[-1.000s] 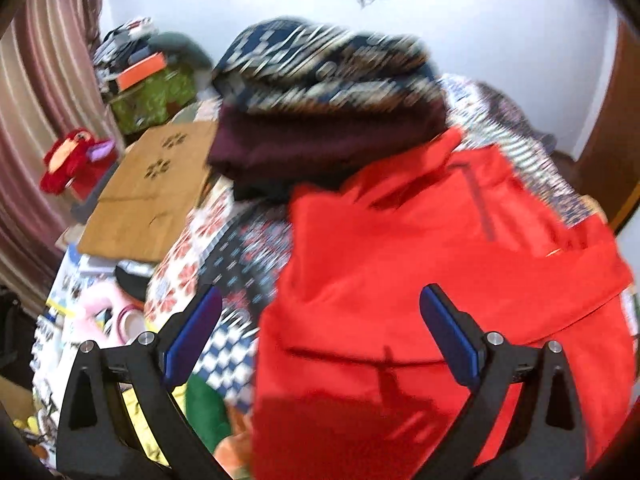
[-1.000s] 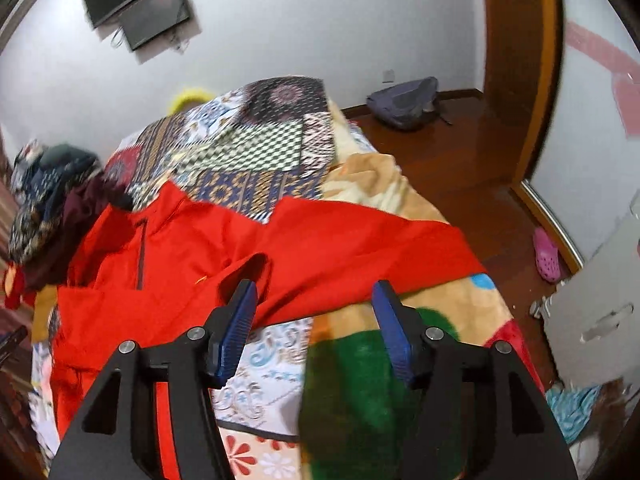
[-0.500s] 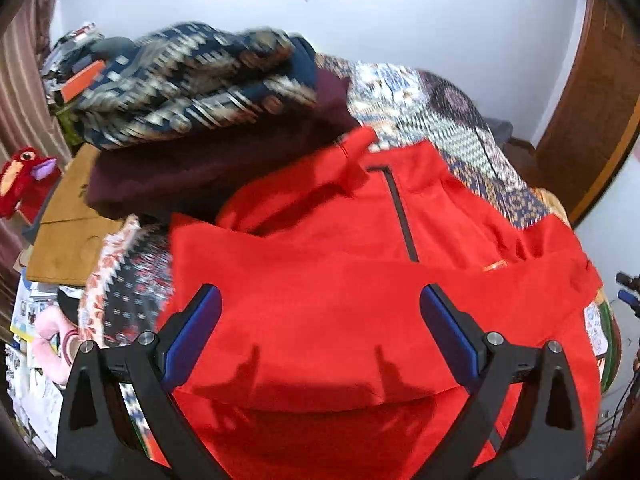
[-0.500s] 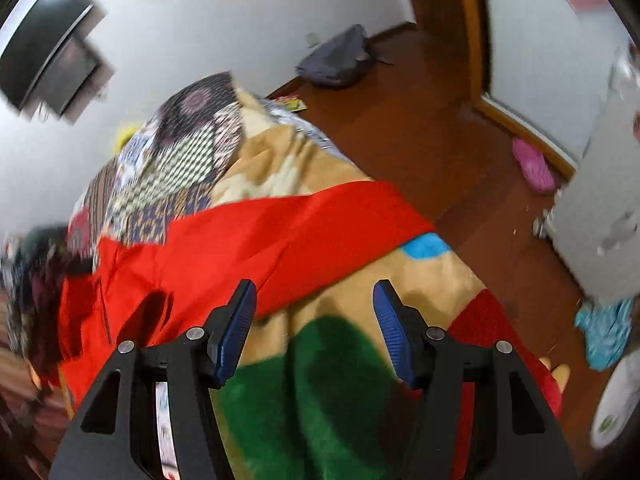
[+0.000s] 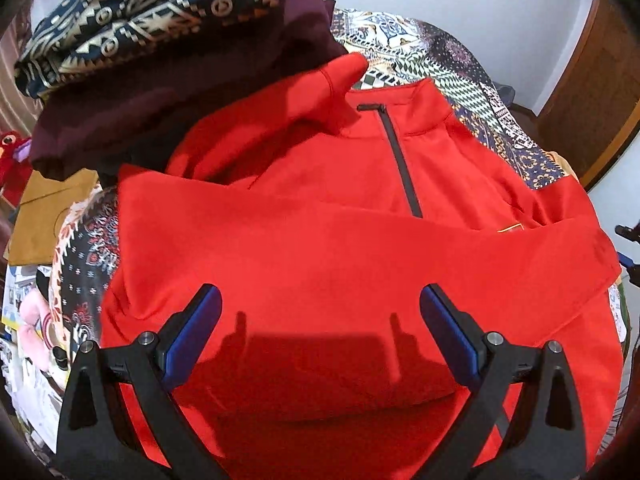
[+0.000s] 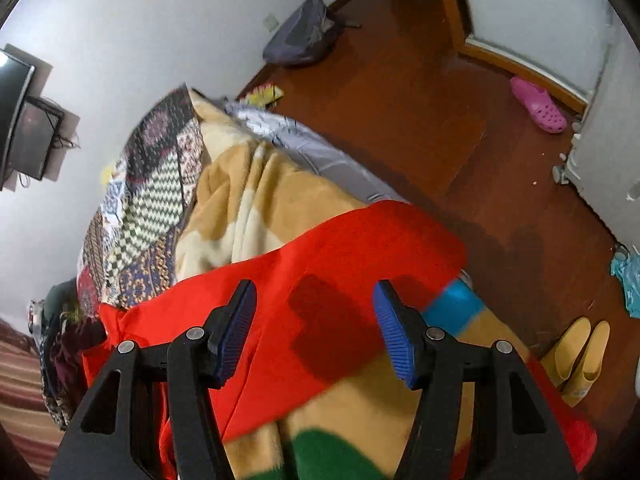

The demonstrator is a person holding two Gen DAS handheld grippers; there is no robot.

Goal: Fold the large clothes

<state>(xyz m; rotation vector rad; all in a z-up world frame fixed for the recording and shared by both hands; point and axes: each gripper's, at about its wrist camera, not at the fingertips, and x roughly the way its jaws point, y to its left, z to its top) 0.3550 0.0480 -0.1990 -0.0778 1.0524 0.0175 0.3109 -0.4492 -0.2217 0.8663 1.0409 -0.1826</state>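
A red zip-neck top [image 5: 320, 220] lies spread on the bed, collar at the far side, its lower part folded up across the body. My left gripper [image 5: 320, 320] is open and empty, hovering low over the folded red cloth. One red sleeve [image 6: 360, 248] stretches out over the tan blanket toward the bed's edge. My right gripper [image 6: 314, 320] is open and empty just above that sleeve, near its end.
A pile of folded clothes, maroon [image 5: 160, 80] under a navy patterned piece [image 5: 140, 12], sits left of the collar. A patchwork quilt [image 6: 152, 184] and tan blanket [image 6: 256, 200] cover the bed. On the wooden floor are a pink clog [image 6: 538, 106], yellow boots [image 6: 576, 356] and a grey bag [image 6: 300, 32].
My left gripper swung right and came closer over the red top. My right gripper moved out along the sleeve toward the bed's edge and tilted down. Both stayed open.
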